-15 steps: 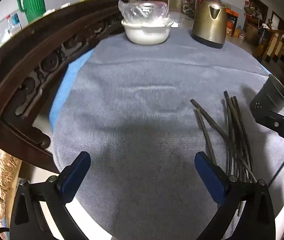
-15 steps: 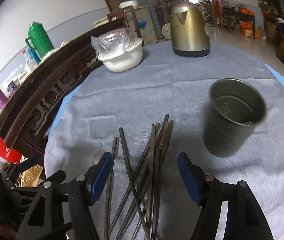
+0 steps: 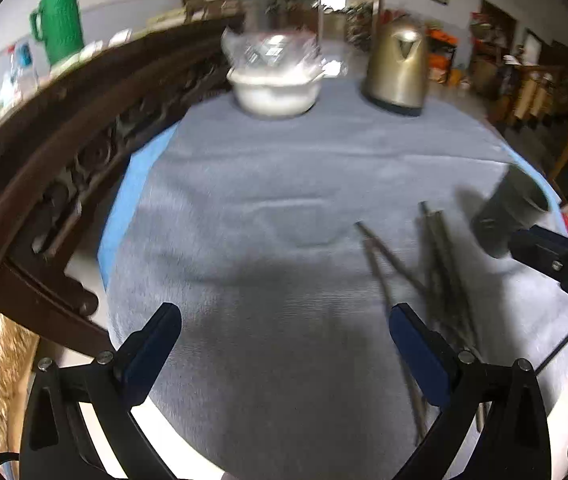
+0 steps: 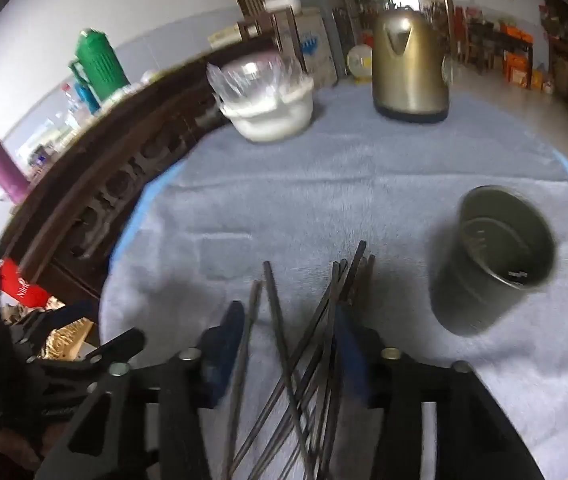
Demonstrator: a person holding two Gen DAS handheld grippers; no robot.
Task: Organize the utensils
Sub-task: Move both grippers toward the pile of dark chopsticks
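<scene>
The task is only beginning: all the chopsticks [image 4: 307, 332] are lying loose on the desk [image 4: 363, 200], and the metal cup [image 4: 491, 268], to the right of the right gripper [image 4: 287, 344], is looking empty. Its jaws are standing released around the bundle, not yet pressing. The left gripper [image 3: 284, 344] is hanging wide open over bare cloth, the chopsticks just beside its right jaw.

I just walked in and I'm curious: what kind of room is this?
Probably a lived-in home dining area. A steel kettle and a plastic-covered bowl stand on a cloth-covered table, with dark chopsticks beside a metal holder.
</scene>
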